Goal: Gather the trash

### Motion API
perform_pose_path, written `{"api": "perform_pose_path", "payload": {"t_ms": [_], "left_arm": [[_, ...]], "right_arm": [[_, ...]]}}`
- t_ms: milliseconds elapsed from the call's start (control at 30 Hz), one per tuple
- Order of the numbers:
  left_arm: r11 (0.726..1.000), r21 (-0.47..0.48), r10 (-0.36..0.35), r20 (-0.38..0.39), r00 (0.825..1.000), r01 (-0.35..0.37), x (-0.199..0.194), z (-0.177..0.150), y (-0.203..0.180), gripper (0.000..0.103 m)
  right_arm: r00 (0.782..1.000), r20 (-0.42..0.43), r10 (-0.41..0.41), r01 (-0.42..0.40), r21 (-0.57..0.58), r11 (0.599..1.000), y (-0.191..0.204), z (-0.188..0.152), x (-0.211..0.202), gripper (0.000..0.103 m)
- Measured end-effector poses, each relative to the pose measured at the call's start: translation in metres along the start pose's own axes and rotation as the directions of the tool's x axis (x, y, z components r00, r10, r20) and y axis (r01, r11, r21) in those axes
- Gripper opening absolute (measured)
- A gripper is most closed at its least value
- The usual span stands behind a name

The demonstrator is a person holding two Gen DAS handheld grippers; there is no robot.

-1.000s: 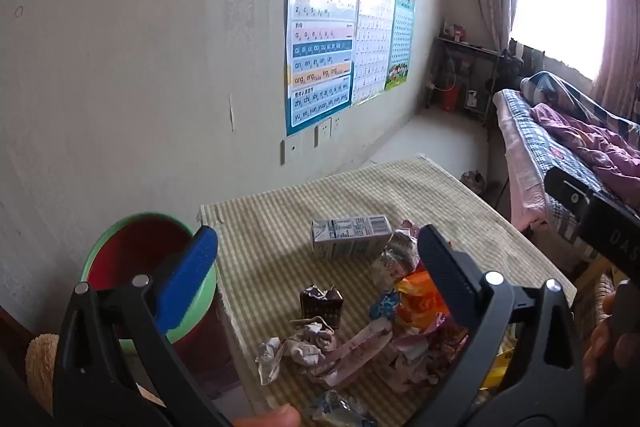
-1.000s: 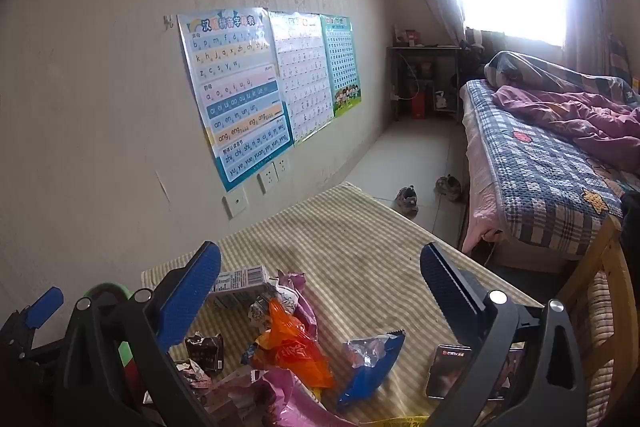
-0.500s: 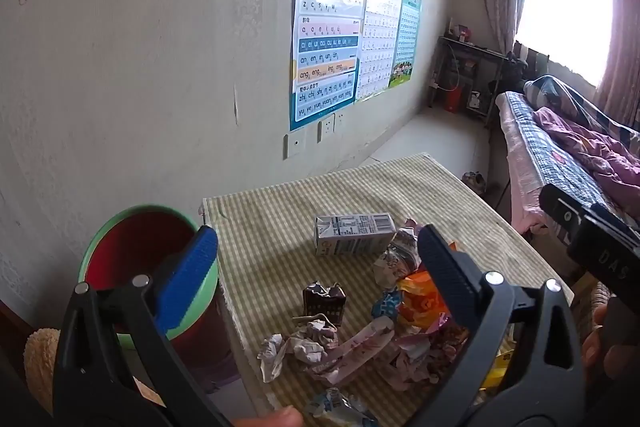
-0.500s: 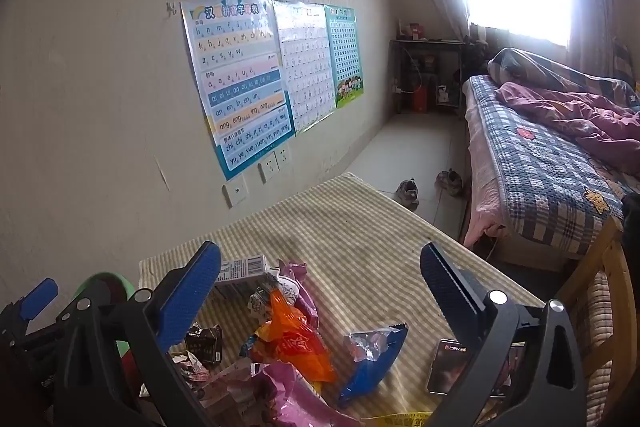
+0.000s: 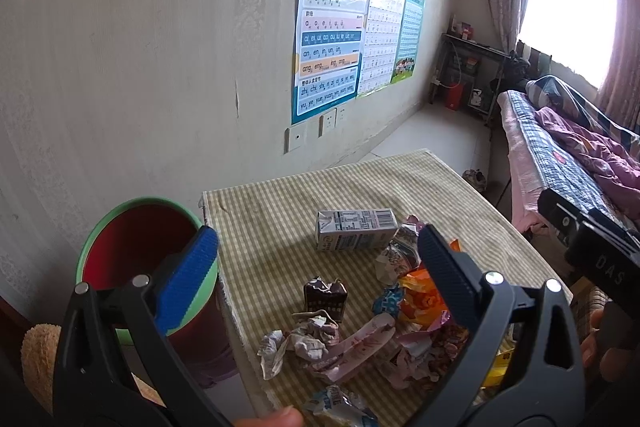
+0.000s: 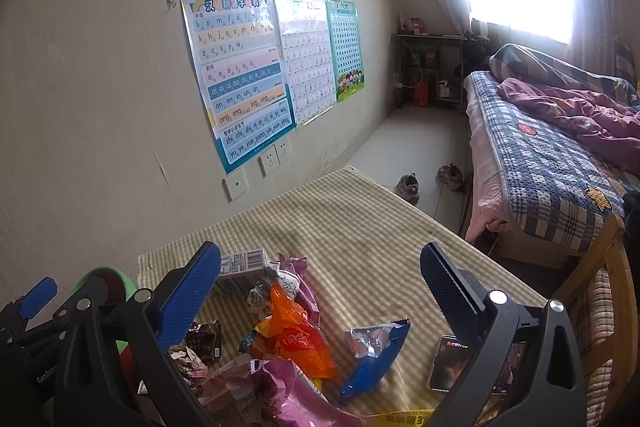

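Stood just off the table's left edge: a red bin [image 5: 132,247] with a green rim, open-topped, interior showing only red wall; contents of the bottom not discernible. Peeked out again behind the left gripper in the right wrist view.

Covered in a green-and-cream checked cloth: the table [image 5: 360,187], set against a pale striped wall hung with three learning posters [image 6: 240,75]. Beyond it, a bed [image 6: 552,155] with plaid blanket and purple quilt, a bright curtained window, a dark shelf in the corner, a pair of shoes [image 6: 428,181] on the tiled floor.

Heaped on the table's near half, all outside the bin: a milk carton [image 5: 354,229] lying on its side, an orange snack bag [image 6: 294,337], a blue wrapper [image 6: 374,351], a crushed brown chocolate carton [image 5: 324,297], crumpled paper [image 5: 304,339]. Lay to the right of the wrappers: a phone [image 6: 450,363].

Held spread wide above the trash, grasping nothing: left gripper [image 5: 316,275] and right gripper [image 6: 320,291].
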State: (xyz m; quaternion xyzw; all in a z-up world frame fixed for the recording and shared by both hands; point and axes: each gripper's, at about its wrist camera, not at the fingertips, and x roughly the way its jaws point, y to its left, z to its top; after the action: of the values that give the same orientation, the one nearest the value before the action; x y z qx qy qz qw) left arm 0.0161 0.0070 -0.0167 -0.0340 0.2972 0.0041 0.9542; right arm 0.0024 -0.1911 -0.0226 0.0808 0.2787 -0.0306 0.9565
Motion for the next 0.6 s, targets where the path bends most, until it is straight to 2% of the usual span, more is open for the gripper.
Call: {"api": "perform_pose_path", "payload": {"t_ms": [600], "left_arm": [[1.000,-0.009,0.020,-0.014,1.000,-0.020,0.0055,-0.0017,0.0076,0.098]], "right_arm": [[1.000,-0.010,-0.002,0.002,-0.002,1.000,-0.0002,-0.0023,0.0021,0.096]]}}
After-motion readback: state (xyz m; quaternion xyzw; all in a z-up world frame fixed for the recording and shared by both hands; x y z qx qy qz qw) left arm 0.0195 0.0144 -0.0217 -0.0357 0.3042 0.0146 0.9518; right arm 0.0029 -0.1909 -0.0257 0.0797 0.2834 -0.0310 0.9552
